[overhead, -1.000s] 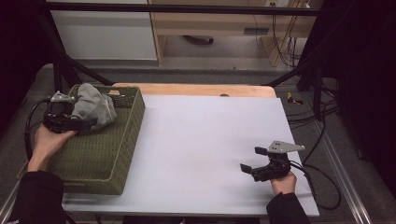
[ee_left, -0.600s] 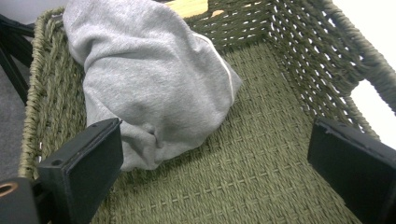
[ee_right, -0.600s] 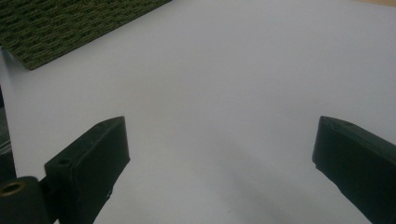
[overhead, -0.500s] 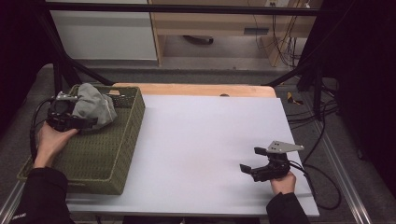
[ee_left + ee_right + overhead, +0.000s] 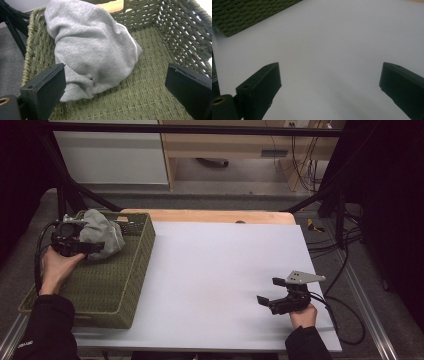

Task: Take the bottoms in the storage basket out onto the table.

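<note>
A: Where does the grey cloth (image 5: pixel 92 52) sit at this moment?

B: It is bunched in the far left corner of the green woven basket (image 5: pixel 127 285), which stands on the left part of the white table (image 5: pixel 220 270). The left gripper (image 5: pixel 87 247) hangs over that corner with its jaws wide apart; in the left gripper view one jaw is right beside the cloth's edge and the other stands well off over the basket floor.

A: What might go wrong?

B: If the jaws close where they are, they could pinch only a loose fold, so the cloth might slip free when lifted. A jaw tip could also catch in the weave and tug the basket along.

A: And the hands?

B: The left hand (image 5: pixel 57 267) reaches in from the near left, gripper pointing right. The right gripper (image 5: pixel 270 292) rests low over the near right of the table, jaws apart, holding nothing.
</note>
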Available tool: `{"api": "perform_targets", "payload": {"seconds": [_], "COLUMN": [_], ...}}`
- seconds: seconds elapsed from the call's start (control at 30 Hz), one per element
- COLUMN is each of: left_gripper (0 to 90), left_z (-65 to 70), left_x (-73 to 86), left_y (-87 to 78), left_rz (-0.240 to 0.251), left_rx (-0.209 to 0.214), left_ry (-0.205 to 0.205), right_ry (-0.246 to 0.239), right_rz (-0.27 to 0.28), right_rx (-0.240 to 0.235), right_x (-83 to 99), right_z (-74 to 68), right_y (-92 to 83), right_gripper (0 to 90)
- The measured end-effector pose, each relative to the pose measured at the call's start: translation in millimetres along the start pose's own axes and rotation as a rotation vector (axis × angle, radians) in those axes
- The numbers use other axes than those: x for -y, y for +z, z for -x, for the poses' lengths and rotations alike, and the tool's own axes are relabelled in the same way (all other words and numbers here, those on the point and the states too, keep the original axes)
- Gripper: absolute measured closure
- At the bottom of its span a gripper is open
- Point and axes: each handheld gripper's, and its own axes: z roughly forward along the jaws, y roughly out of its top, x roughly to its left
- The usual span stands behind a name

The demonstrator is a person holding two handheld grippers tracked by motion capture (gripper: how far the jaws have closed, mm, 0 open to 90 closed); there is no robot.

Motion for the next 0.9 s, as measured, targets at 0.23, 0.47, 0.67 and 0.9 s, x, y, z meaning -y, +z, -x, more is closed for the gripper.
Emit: {"api": "perform_targets", "payload": {"seconds": [0.23,0.47,0.67,0.9], "left_gripper": [3.5,4.9,6.4,8.6], "left_z": [-4.8,-12.2,-15.8,-19.3], "left_x": [-1.9,-0.6,1.5,1.2], "left_y": [9.6,19.3,28.0,36.9], "left_rz": [-0.015,-0.018,-0.036,-0.042], "left_rx": [-0.015,-0.037,-0.038,-0.058], "left_ry": [-0.011,-0.039,-0.027,-0.039], "right_ry": [0.0,0.0,0.001,-0.001], "right_rz": [-0.004,-0.005,-0.007,-0.011], "right_rx": [0.003,-0.001,0.002,0.004], "right_x": [0.3,0.2,0.3,0.4], "right_z": [-0.2,-0.2,0.2,0.6], "right_y": [0.5,0.5,0.3,0.8], "right_gripper": [4.4,4.4,4.5,4.5]}}
